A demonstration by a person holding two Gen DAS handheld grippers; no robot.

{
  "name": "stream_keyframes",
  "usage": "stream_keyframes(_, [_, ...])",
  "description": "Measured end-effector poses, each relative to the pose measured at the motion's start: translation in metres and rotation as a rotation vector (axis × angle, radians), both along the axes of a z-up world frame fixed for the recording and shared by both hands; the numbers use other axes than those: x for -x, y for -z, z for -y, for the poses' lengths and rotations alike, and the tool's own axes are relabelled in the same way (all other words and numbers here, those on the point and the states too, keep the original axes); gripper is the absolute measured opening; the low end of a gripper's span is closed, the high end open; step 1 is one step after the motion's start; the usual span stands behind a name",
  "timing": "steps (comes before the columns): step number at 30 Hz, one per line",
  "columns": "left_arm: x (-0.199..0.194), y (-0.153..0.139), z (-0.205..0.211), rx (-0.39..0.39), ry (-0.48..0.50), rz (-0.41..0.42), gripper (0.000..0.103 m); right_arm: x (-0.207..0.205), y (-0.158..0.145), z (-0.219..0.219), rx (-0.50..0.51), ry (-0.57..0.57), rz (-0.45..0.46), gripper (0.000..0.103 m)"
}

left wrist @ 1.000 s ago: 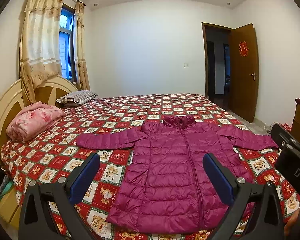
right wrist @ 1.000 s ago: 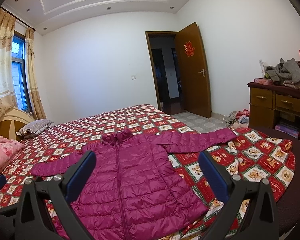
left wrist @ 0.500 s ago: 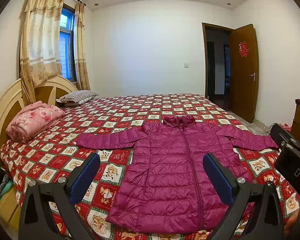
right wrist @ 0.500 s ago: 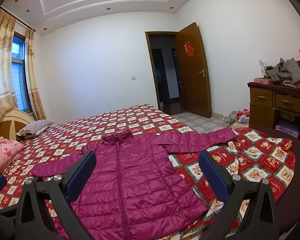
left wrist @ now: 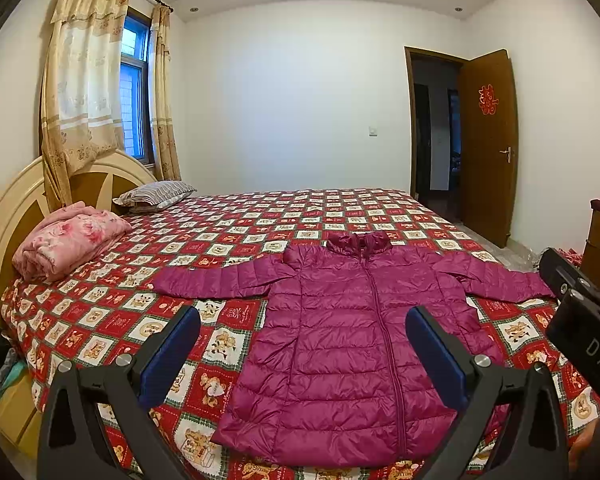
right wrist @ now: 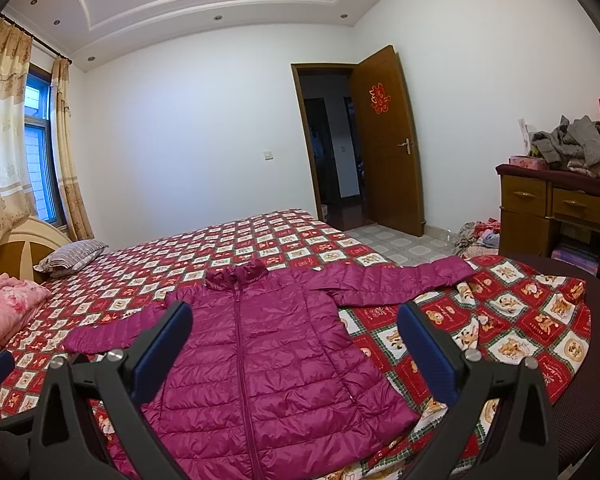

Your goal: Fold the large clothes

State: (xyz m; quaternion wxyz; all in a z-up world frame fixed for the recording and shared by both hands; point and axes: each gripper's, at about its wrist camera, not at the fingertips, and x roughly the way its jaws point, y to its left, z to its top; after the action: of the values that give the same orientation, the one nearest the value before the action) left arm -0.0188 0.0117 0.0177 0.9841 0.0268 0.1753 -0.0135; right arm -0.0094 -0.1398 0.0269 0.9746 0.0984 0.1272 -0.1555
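A magenta quilted puffer jacket (left wrist: 352, 340) lies flat and zipped, front up, on the bed's red patterned cover (left wrist: 236, 232), sleeves spread to both sides, collar away from me. It also shows in the right wrist view (right wrist: 268, 364). My left gripper (left wrist: 302, 354) is open and empty, held above the jacket's hem near the bed's front edge. My right gripper (right wrist: 294, 350) is open and empty, also above the jacket's lower part. Part of the right gripper's body (left wrist: 584, 320) shows at the right edge of the left wrist view.
A folded pink quilt (left wrist: 68, 240) and a striped pillow (left wrist: 156, 196) lie by the headboard at left. A wooden dresser (right wrist: 556, 208) with piled clothes stands at right. An open door (right wrist: 388, 140) is behind the bed. Clothes lie on the floor (right wrist: 480, 236).
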Motion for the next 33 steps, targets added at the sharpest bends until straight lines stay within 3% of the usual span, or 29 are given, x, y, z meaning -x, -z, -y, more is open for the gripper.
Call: stream_keyframes(33, [0.0019, 0.0023, -0.0003, 0.0, 0.001, 0.003, 0.102, -0.0034, 0.003, -0.0043, 0.0, -0.007, -0.014, 0.103])
